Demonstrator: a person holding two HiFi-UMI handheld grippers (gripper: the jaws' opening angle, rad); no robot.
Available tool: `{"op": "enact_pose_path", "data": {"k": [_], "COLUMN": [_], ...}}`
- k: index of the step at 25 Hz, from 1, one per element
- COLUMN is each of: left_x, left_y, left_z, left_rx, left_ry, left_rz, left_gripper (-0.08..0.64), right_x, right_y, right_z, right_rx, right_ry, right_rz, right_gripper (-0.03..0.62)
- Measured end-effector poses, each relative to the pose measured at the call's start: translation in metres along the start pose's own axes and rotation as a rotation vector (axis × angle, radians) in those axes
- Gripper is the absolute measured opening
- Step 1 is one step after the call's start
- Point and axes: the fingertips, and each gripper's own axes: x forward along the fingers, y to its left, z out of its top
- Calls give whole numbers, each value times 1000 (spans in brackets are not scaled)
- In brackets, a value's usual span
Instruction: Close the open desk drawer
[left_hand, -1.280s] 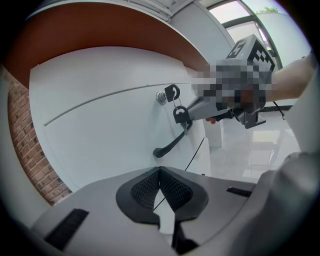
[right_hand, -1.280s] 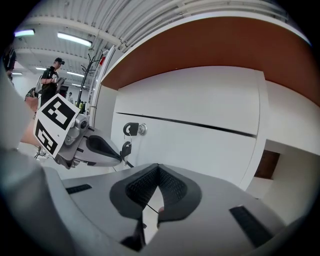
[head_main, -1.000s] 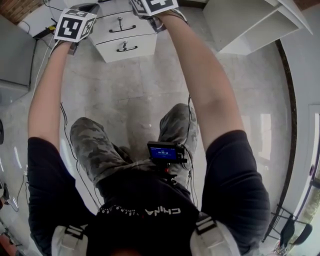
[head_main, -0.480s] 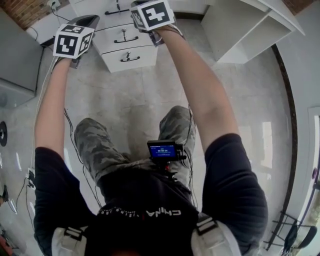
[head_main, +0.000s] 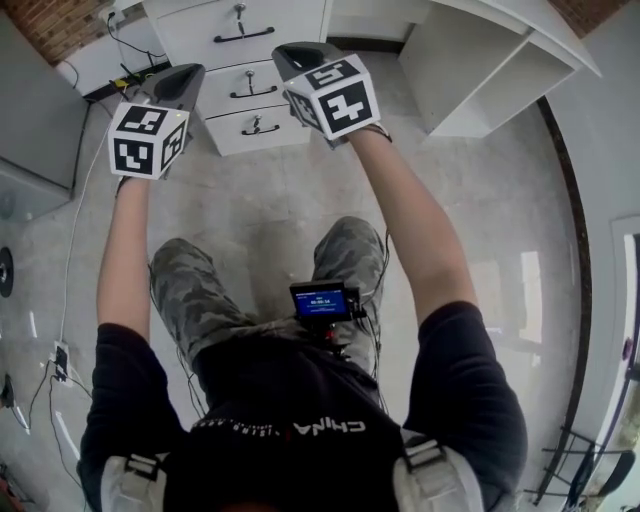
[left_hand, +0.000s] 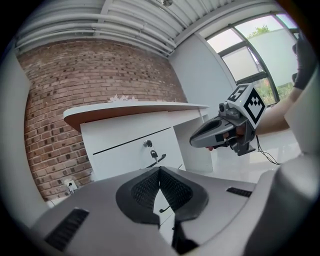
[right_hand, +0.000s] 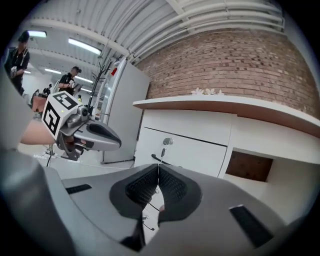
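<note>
Pale glossy floor (head_main: 290, 200) fills the head view, with a white desk (head_main: 520, 40) along the top edge. Its stacked drawers (head_main: 255, 90) sit under the desk's left end, just ahead of the left hand-held gripper (head_main: 183, 78) and the right hand-held gripper (head_main: 303, 58), neither touching them. I cannot tell which drawer stands out.

From the left gripper view, brick wall (left_hand: 55, 95) rises behind the desk; this hand-held gripper is clenched on nothing, pads meeting, aimed at a drawer's black handle (left_hand: 156, 159).

From the right gripper view, its pads likewise meet on nothing, drawer fronts beyond and an open cubby (right_hand: 249, 166) to their right.
</note>
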Motion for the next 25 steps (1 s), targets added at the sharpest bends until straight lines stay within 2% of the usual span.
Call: {"op": "enact_pose_path", "data": {"k": [5, 7, 21, 25], "left_x": [1, 2, 5, 12], "left_y": [-24, -31, -28, -26], "left_z": [5, 6, -6, -11], "left_rx": [84, 96, 72, 34], "left_ry": [39, 45, 75, 72], "left_rz": [-24, -33, -45, -67], "left_gripper": [12, 12, 12, 12], "right_x": [-9, -8, 3, 10], "right_y": [27, 34, 39, 35], "right_z": [-1, -3, -7, -16], "right_rx": [-238, -277, -255, -234], "right_ry": [46, 59, 89, 104], "right_rz": [-8, -2, 6, 11], "right_gripper": [14, 14, 14, 14]}}
